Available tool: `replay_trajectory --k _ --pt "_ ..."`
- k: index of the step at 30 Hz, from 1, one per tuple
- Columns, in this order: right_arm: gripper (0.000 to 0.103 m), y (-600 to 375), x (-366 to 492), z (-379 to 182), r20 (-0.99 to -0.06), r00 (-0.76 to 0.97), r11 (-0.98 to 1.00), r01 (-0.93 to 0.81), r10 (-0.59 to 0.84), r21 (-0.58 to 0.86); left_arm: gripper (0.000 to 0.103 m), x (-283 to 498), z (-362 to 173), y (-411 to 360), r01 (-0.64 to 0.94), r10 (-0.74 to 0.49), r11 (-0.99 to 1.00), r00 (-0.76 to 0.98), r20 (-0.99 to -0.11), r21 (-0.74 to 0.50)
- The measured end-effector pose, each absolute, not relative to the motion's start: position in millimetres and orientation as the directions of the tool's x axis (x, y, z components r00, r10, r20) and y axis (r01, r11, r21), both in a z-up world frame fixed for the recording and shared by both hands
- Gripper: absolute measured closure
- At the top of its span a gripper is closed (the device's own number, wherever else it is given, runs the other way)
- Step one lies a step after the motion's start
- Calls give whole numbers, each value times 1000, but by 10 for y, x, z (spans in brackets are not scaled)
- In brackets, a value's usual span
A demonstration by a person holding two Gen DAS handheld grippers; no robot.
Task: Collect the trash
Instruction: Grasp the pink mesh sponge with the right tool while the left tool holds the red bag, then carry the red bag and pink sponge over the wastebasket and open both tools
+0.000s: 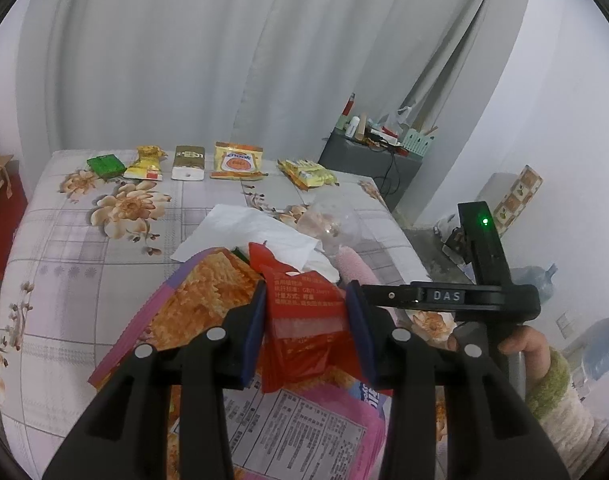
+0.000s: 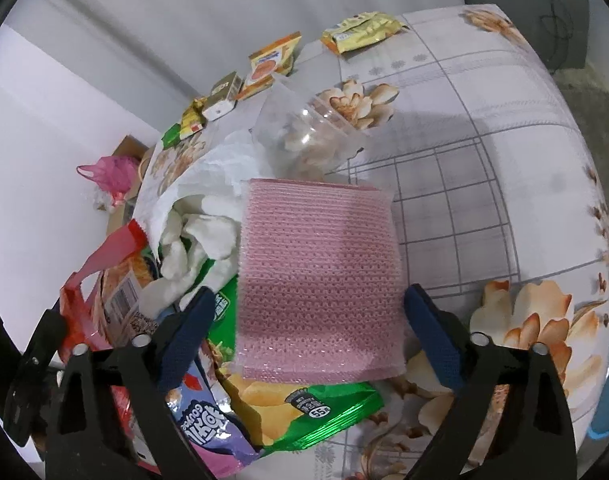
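My left gripper (image 1: 306,292) is shut on a crumpled red plastic wrapper (image 1: 300,320), held above a pink and orange snack bag (image 1: 192,300). My right gripper (image 2: 309,292) stands open astride a pink foam sheet (image 2: 320,280); its pads are clear of the sheet's edges. Under the sheet lie a green chip bag (image 2: 304,412), a purple packet (image 2: 208,420) and white tissue (image 2: 200,232). A clear plastic cup (image 2: 316,136) lies on its side beyond. All of this sits on a floral bedsheet (image 2: 484,200).
Several snack packets line the far edge of the bed, among them an orange one (image 1: 236,162) and a green one (image 1: 106,165). A grey cabinet (image 1: 368,156) with clutter stands behind. Water bottles (image 1: 600,348) are at right, a red paper bag (image 1: 0,208) at left.
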State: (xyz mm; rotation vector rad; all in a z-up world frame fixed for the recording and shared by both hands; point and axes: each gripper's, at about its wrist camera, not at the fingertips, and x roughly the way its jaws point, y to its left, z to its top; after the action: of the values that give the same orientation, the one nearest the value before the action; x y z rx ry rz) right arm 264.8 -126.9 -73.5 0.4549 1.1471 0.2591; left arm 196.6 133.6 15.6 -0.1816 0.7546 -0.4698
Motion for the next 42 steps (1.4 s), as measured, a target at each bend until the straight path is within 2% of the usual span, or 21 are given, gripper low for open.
replay_trajectory --k 3,10,15,23,34,42 --pt "27 -1336 2609 -728 -808 397 871 45 434 490 65 1950 164 1357 341 -471 882 636 -611 -325" --pt "25 -1361 2573 -717 -809 395 868 52 436 494 65 1939 167 1381 343 -475 880 637 -607 -329" --pt "31 -1365 2550 -696 -800 408 862 58 440 504 65 1903 212 1407 344 -477 879 647 -595 -331" --pt "32 -1488 2370 -584 -772 448 841 75 451 535 66 1805 302 1414 351 -479 878 656 -583 -327" --pt "32 -1846 1618 -232 -672 579 788 81 462 611 66 1480 540 1191 440 -540 840 616 -574 -318" --pt "32 -2513 643 -82 -567 728 705 163 386 690 66 1312 655 406 582 -651 738 480 -589 -342"
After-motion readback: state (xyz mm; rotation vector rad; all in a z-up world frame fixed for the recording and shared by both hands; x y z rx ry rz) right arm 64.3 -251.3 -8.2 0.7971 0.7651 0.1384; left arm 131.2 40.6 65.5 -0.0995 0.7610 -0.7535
